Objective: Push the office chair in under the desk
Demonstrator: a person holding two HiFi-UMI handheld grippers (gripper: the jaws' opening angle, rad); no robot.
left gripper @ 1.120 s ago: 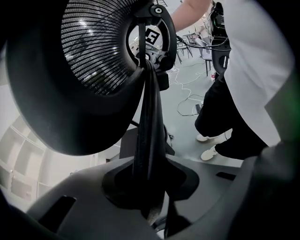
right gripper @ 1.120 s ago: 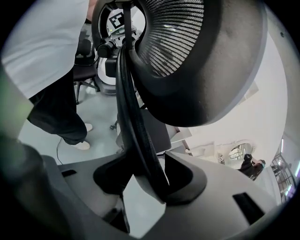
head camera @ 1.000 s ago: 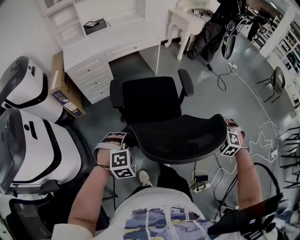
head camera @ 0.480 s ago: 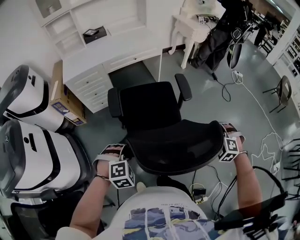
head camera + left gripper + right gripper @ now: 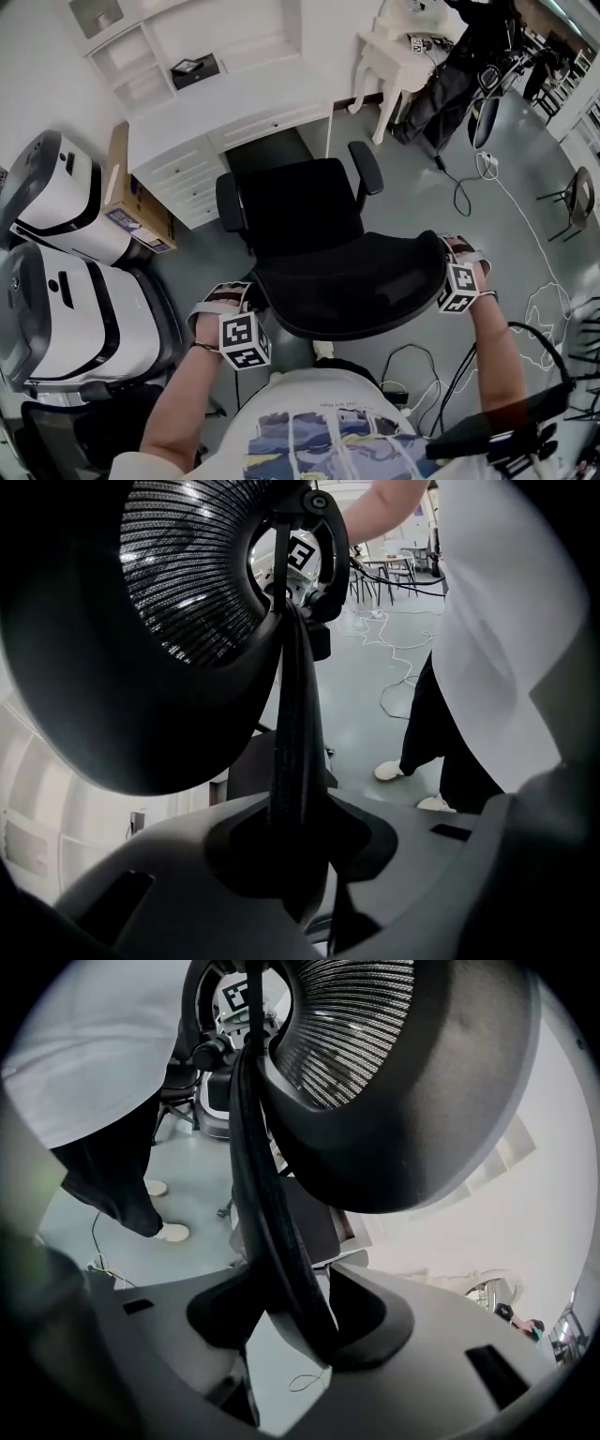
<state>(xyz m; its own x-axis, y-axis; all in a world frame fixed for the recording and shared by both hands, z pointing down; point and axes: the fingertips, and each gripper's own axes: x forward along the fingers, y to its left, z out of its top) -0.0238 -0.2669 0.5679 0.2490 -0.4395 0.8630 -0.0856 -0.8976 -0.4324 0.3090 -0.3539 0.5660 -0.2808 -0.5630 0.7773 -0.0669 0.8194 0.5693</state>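
Note:
The black office chair point(image 5: 300, 211) faces the knee gap point(image 5: 267, 148) of the white desk point(image 5: 234, 103), its seat just short of the gap. I stand behind its mesh backrest point(image 5: 356, 281). My left gripper point(image 5: 234, 292) is shut on the backrest's left rim point(image 5: 298, 714). My right gripper point(image 5: 453, 247) is shut on the right rim point(image 5: 267, 1213). In each gripper view the dark rim runs straight down into the gap between the jaws of the left gripper point(image 5: 295, 855) and the right gripper point(image 5: 300, 1326).
Two large white-and-black machines point(image 5: 66, 309) and a cardboard box point(image 5: 131, 197) stand to the left of the chair. Cables point(image 5: 525, 309) lie on the grey floor at the right. A small white table point(image 5: 403, 47) and black bags point(image 5: 459, 66) stand at the back right.
The chair has rolled a little toward the desk, and I have stepped forward behind it. Both grippers keep their hold on the backrest rims.

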